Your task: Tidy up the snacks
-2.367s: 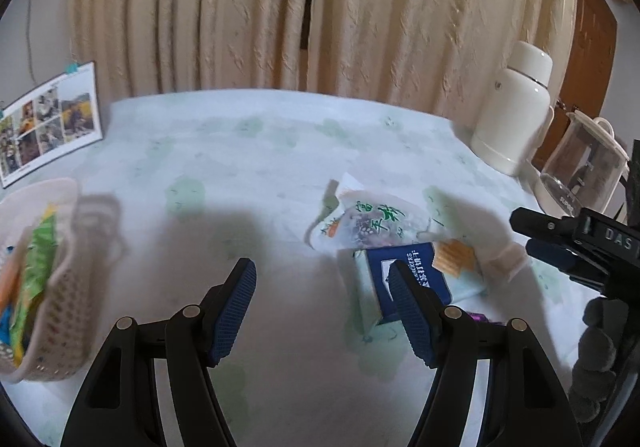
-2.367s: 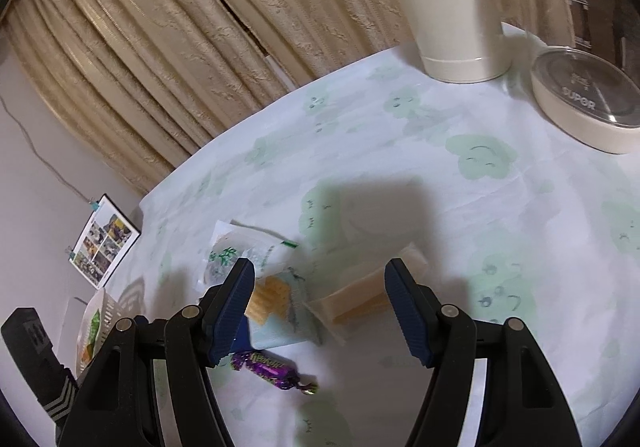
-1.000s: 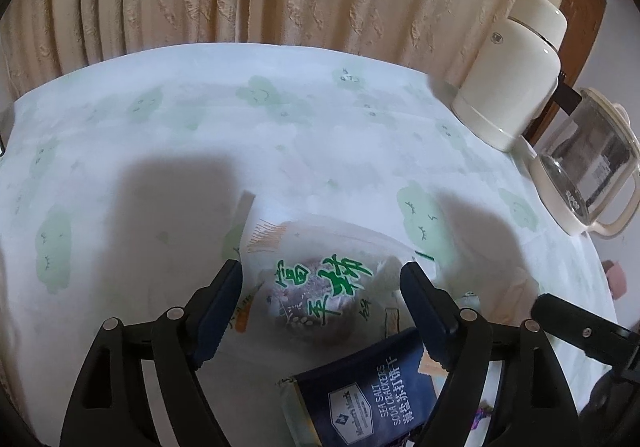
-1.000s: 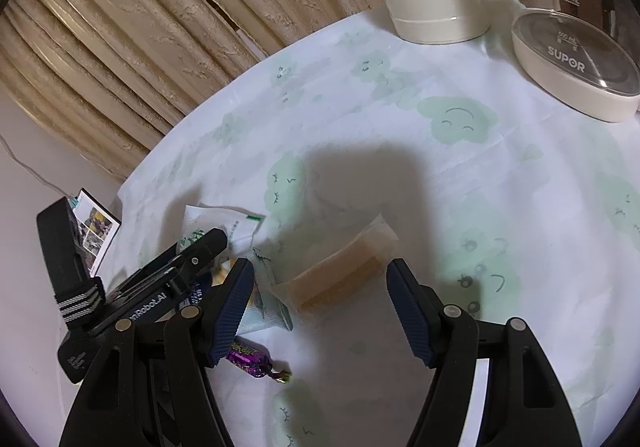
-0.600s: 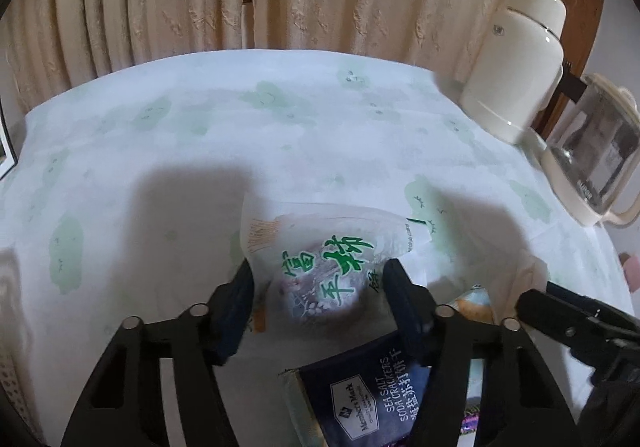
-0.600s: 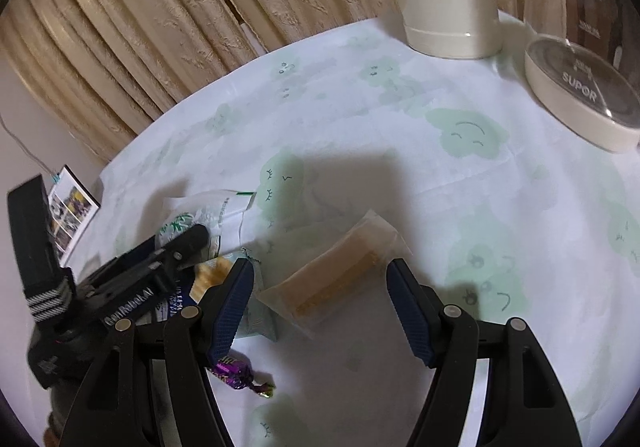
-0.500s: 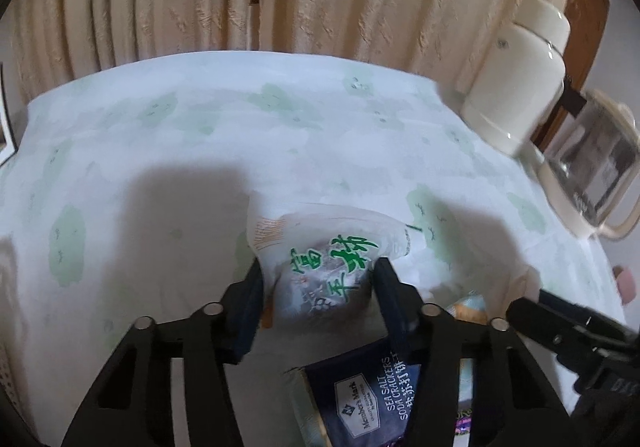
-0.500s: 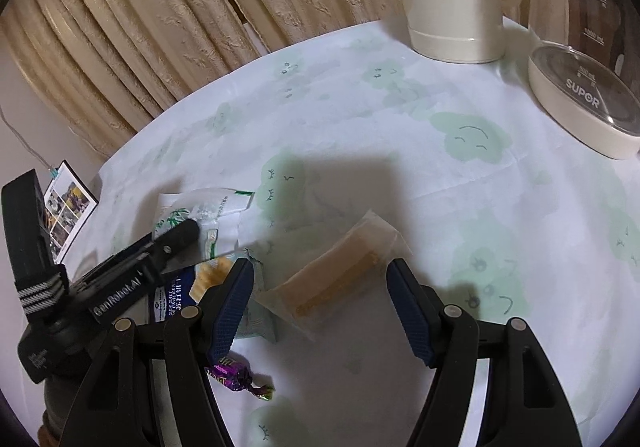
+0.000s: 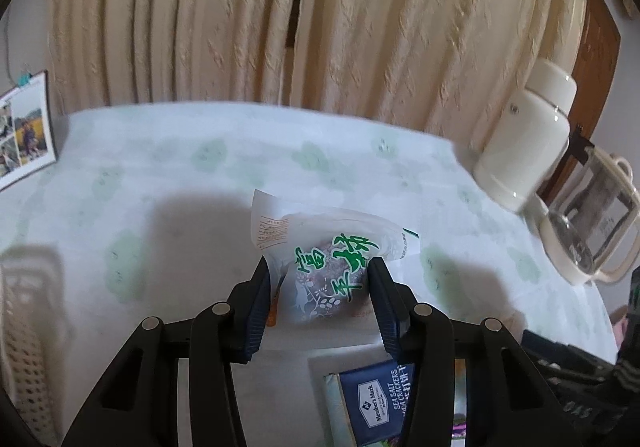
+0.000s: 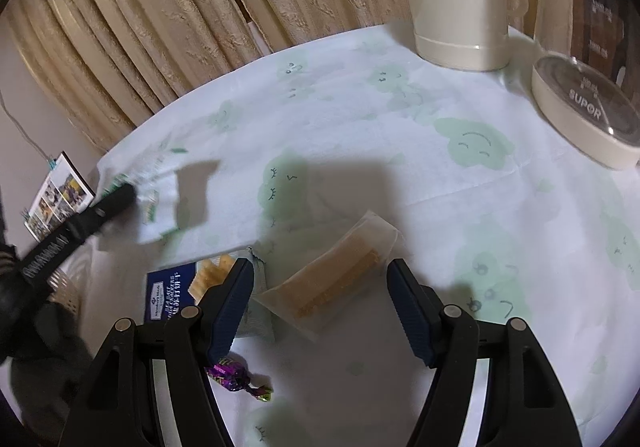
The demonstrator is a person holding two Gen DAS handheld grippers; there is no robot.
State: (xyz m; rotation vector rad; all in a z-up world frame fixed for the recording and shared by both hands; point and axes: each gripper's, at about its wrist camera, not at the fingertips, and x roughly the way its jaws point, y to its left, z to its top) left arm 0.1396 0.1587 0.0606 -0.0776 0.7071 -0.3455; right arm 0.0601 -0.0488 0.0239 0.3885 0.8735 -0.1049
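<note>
The left gripper (image 9: 320,287) has its two blue-padded black fingers closed in on a white plastic snack packet printed with green characters (image 9: 332,267), one pad pressed against each side of it, and the packet's far end sticks out past the fingertips above the white tablecloth patterned with pale green clouds (image 9: 168,183); in the right wrist view this same packet appears far to the left, blurred, at the tip of the left gripper, with its shadow on the cloth just beside it. Near the bottom of the left wrist view, just right of the gripper, lies a dark blue cracker packet with white lettering (image 9: 380,403), flat on the cloth. The right gripper (image 10: 320,287) stands wide open and holds nothing; its fingers frame a clear wrapper holding a long tan biscuit bar (image 10: 336,279), which lies at a slant on the cloth between them without touching either pad. The left finger of that gripper covers part of the blue cracker packet, and nearer the camera beside that finger lies a small candy in a purple twisted wrapper (image 10: 236,377). At the left edge of the left wrist view a cream perforated plastic basket (image 9: 20,351) shows, well apart from the packets. At the far right stand a cream thermos jug (image 9: 524,151) and, nearer, a glass kettle with a cream rim and handle (image 9: 592,223). Beige curtains (image 9: 280,15) hang behind the table, and a photo print (image 9: 24,131) leans at the far left.
</note>
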